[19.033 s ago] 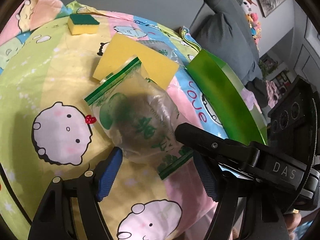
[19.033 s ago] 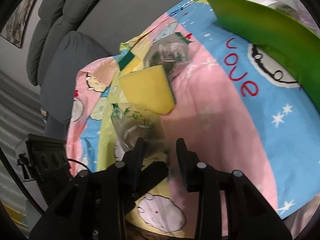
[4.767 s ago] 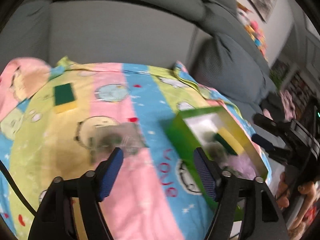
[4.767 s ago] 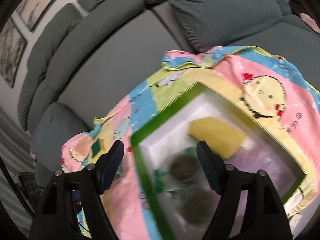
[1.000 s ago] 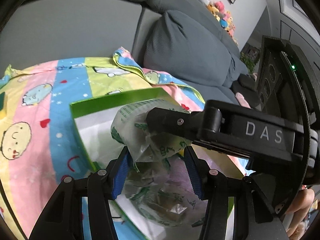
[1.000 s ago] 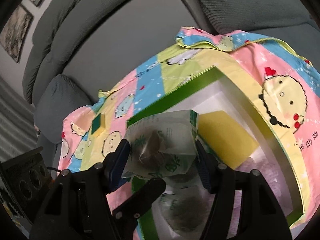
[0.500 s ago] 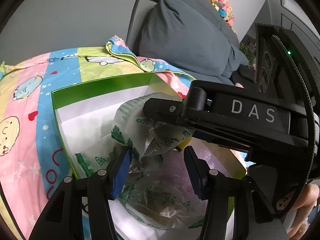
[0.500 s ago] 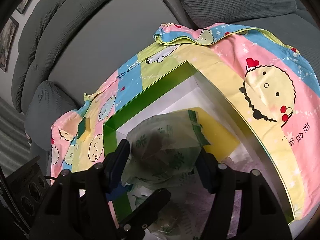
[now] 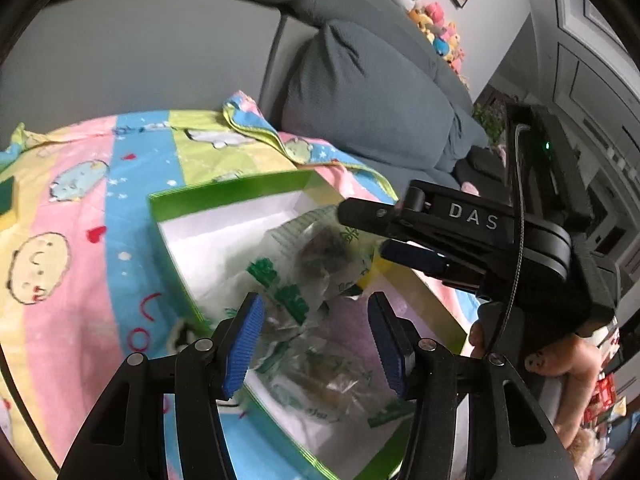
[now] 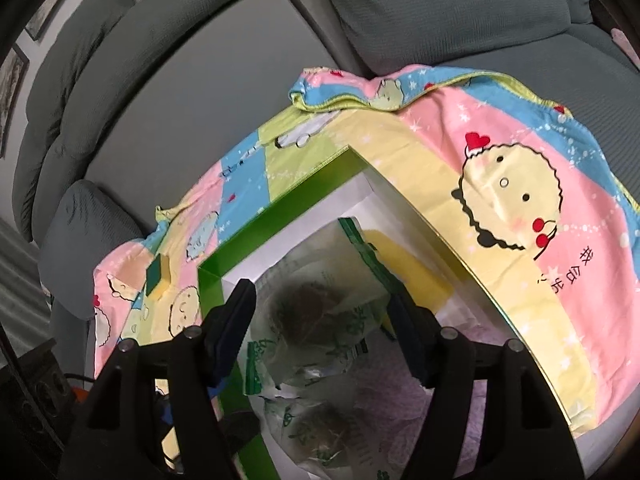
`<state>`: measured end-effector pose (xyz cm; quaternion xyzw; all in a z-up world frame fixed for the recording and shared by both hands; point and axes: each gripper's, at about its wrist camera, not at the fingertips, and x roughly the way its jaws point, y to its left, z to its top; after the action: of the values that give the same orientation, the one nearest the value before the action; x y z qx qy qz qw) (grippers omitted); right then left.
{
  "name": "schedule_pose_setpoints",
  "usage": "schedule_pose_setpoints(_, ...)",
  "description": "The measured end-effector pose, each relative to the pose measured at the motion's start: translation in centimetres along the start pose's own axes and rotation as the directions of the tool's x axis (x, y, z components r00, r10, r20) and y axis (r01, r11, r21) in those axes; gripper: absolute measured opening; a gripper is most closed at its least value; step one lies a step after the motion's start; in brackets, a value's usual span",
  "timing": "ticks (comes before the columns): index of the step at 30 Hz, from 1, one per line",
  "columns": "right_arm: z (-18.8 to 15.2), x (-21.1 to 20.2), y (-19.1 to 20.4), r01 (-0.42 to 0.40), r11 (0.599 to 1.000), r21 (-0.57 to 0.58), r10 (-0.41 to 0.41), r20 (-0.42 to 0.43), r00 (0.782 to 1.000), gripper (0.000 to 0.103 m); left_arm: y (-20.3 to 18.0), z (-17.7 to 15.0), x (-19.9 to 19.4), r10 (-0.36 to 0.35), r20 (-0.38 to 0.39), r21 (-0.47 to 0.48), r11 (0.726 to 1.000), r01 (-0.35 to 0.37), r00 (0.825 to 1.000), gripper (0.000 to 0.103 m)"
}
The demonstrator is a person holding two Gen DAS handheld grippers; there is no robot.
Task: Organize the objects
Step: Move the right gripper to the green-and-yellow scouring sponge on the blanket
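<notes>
A clear zip bag with green print and a dark lump inside (image 9: 320, 264) (image 10: 320, 312) sits low in the green box with the white inside (image 9: 224, 192) (image 10: 280, 216). My right gripper (image 10: 324, 320) (image 9: 364, 234) has the bag between its fingers; its jaws are opening, and the pads still touch both sides of the bag. My left gripper (image 9: 316, 340) is open and opening wider, its blue pads apart from the bag and just short of it. A yellow sponge (image 10: 412, 272) lies in the box behind the bag.
More printed bags (image 9: 320, 376) (image 10: 316, 432) lie on the box floor below. A small green-and-yellow sponge (image 10: 156, 280) rests on the cartoon blanket (image 9: 80, 280) to the left. A grey sofa backs the scene. A hand (image 9: 560, 360) holds the right gripper.
My left gripper has let go of the bag and drawn back from it with its pads spread. The bag has sunk lower into the box, still between the right gripper's fingers.
</notes>
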<state>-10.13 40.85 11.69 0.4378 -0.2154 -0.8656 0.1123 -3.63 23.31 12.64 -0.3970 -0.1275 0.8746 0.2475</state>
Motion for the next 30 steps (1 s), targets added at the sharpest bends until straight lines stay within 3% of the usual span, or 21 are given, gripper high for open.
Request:
schedule_pose_setpoints(2,0.0,-0.6,0.5,-0.006,1.0,-0.011,0.006,0.021,1.0,0.07,0.6,0.2,-1.3,0.007,0.021,-0.001,1.0,-0.007,1.0,0.066)
schedule_pose_setpoints(11,-0.4,-2.2,3.0,-0.013,0.998,-0.058,0.017,0.076,0.997,0.073,6.0,0.5,-7.0,0.151,0.117,-0.065,0.987,-0.144,0.982,0.066)
schedule_pose_setpoints(17,-0.8,-2.1,5.4,-0.009,0.995,-0.104,0.017,0.08,0.997,0.073,11.2,-1.1,-9.1,0.281,0.124,-0.156,0.953,-0.261,0.952,0.066)
schedule_pose_setpoints(23,-1.5,-1.1,8.9,-0.029,0.986,-0.161,0.041,0.071,0.997,0.077,17.3,-2.8,-11.6,0.352,0.132,-0.301,0.905,-0.301,0.927,0.066)
schedule_pose_setpoints(25,-1.9,-0.5,10.4,-0.058,0.982,-0.182,0.069,0.056,0.996,0.081,19.0,-3.3,-12.5,0.385,0.128,-0.34,0.883,-0.324,0.914,0.066)
schedule_pose_setpoints(27,-2.4,0.2,11.9,-0.112,0.974,-0.195,0.121,0.032,0.992,0.089,20.5,-3.9,-13.1,0.441,0.111,-0.368,0.851,-0.376,0.89,0.066)
schedule_pose_setpoints(30,-3.3,2.1,13.9,-0.292,0.939,-0.181,0.284,-0.072,0.956,0.089,22.5,-4.9,-13.4,0.485,0.073,-0.385,0.82,-0.423,0.872,0.066)
